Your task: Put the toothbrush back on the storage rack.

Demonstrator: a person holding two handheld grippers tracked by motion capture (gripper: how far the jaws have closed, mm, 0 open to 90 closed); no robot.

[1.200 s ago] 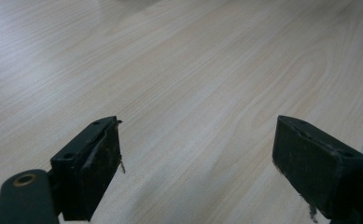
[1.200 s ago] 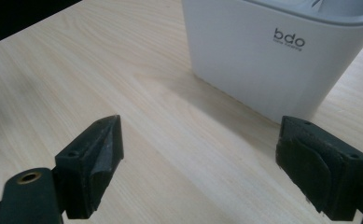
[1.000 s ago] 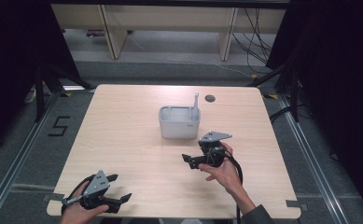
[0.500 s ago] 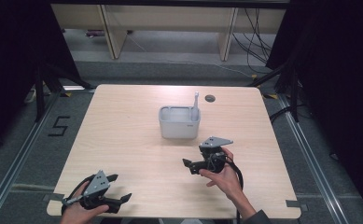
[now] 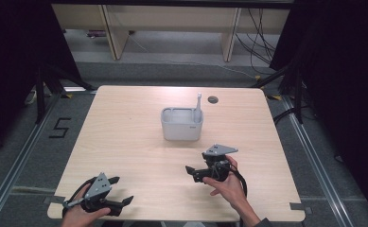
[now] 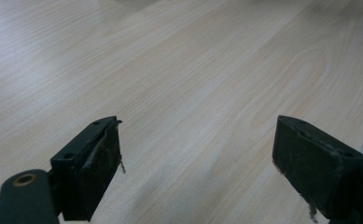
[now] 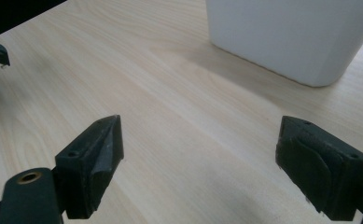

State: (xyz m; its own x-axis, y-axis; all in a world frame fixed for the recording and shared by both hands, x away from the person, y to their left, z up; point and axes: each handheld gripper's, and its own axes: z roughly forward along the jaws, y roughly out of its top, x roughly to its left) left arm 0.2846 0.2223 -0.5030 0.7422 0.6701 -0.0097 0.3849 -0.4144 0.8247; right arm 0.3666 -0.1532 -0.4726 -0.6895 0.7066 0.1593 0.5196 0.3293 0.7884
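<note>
Judging by looks, white bin point(image 5: 182, 128) was light, stiff, slick plastic; grip its rim. Left gripper point(image 6: 198, 163) and right gripper point(image 7: 200, 161) were both spread, empty.

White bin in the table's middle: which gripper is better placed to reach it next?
Right, probably. The right gripper sits open just in front of the white bin, which looms in its own view; the left gripper is at the near-left corner, farther off.

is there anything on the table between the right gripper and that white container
Nothing visible. The right gripper sits open, just on the person's side of the white container, and only bare table lies between them. The right gripper view shows the same: plain wood up to the container's wall.
</note>
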